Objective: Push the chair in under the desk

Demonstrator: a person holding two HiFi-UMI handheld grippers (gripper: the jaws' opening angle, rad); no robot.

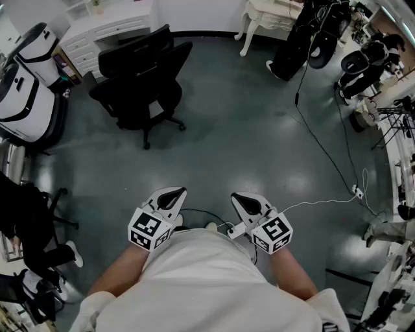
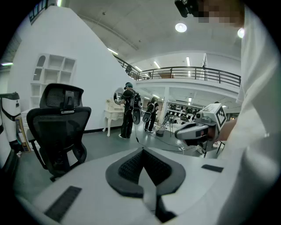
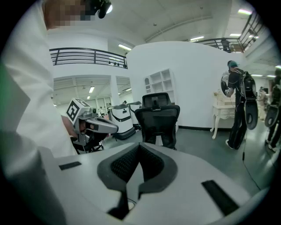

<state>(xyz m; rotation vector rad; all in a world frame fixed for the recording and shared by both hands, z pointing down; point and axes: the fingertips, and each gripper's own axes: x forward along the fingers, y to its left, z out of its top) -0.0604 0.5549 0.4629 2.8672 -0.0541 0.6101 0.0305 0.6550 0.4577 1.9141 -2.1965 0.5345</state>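
Note:
A black mesh office chair [image 1: 142, 84] stands on the grey floor, a little way out from a white desk [image 1: 104, 32] against the far wall. It shows too as the chair [image 2: 59, 127] in the left gripper view and the chair [image 3: 158, 118] in the right gripper view. My left gripper [image 1: 176, 192] and right gripper [image 1: 238, 197] are held close to my body, side by side, well short of the chair. Both are shut with nothing between their jaws. The left gripper [image 2: 141, 154] and right gripper [image 3: 139, 147] point roughly toward the chair.
A white machine [image 1: 26, 91] stands at the left. A person in black [image 1: 305, 39] stands by a white ornate table [image 1: 269, 16] at the back right. A cable [image 1: 324, 155] runs across the floor on the right to a power strip [image 1: 356, 190]. Equipment lines the right edge.

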